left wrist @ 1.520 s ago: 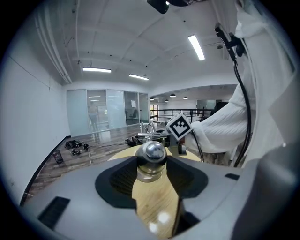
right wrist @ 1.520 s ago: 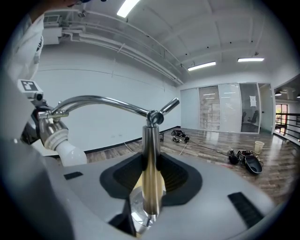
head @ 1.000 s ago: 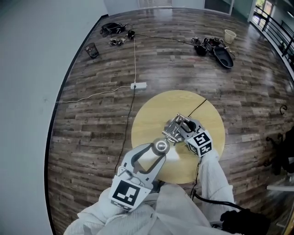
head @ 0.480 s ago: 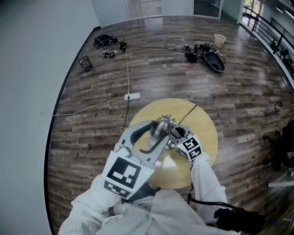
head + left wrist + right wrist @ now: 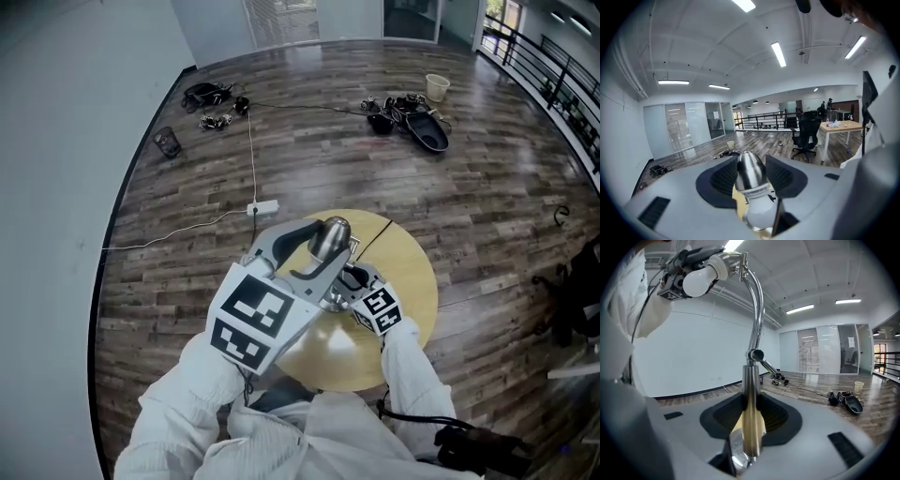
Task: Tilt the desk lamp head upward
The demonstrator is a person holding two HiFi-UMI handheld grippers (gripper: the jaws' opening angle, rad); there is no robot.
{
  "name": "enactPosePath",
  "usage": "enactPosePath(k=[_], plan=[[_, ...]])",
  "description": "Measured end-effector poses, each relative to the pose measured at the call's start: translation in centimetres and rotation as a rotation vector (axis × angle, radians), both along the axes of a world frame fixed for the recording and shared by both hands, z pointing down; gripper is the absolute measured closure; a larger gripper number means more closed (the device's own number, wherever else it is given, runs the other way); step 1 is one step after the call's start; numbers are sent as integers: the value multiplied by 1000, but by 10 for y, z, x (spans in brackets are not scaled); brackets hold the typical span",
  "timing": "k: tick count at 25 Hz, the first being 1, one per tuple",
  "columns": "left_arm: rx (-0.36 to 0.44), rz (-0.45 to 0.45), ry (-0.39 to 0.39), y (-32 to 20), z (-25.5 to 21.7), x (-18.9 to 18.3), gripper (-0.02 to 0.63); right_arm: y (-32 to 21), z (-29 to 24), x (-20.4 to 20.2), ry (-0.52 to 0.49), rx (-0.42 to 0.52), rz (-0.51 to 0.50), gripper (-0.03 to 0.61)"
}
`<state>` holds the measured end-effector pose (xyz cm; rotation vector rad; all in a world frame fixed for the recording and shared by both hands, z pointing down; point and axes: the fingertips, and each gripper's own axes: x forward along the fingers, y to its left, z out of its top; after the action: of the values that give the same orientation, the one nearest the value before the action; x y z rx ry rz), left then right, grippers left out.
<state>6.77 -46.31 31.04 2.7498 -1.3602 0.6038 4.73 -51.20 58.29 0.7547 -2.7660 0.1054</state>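
The left gripper [image 5: 751,165] is clamped on the lamp head [image 5: 749,169], its dark ribbed pads pressing either flank of the chrome, bullet-shaped housing, with the white bulb [image 5: 757,213] poking out on the near side of the jaws. The right gripper [image 5: 751,417] is closed on the desk lamp's upright post [image 5: 751,427], low down, close above the bench [image 5: 412,281]. From that post a curved neck [image 5: 757,301] rises past a small joint and bends over to the head, which sits high above the bench with the bulb pointing roughly sideways (the left gripper's marker cube shows just behind it in the right gripper view). In the head view both grippers meet over the middle of the round wooden bench, the left one higher and nearer the camera, both held by arms in white sleeves [image 5: 178,403]. A dark cord [image 5: 380,230] runs from the lamp across the bench to its far edge. On the plank floor just beyond the bench's far-left edge lies a white power strip [image 5: 263,207]. Well beyond the bench's far side sit a heap of black gear [image 5: 412,117] and a pale cup [image 5: 437,86].
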Motion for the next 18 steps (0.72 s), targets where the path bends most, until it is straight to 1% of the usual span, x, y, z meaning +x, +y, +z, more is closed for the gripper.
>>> enactPosePath(k=[3, 7, 10, 13, 15, 18], plan=[[28, 3, 7, 1, -3, -1, 425, -1, 0, 0, -1, -9, 12, 453], [111, -2, -25, 3, -5, 1, 426, -2, 0, 0, 1, -7, 30, 453], [125, -1, -12, 3, -7, 0, 425, -2, 0, 0, -24, -33, 51, 453], [114, 0, 41, 7, -8, -7, 425, -2, 0, 2, -53, -66, 87, 451], [86, 5, 89, 14, -8, -14, 425, -1, -1, 5, -79, -84, 118, 451], [43, 0, 199, 29, -7, -33, 425, 4, -9, 14, -123, -99, 151, 451]])
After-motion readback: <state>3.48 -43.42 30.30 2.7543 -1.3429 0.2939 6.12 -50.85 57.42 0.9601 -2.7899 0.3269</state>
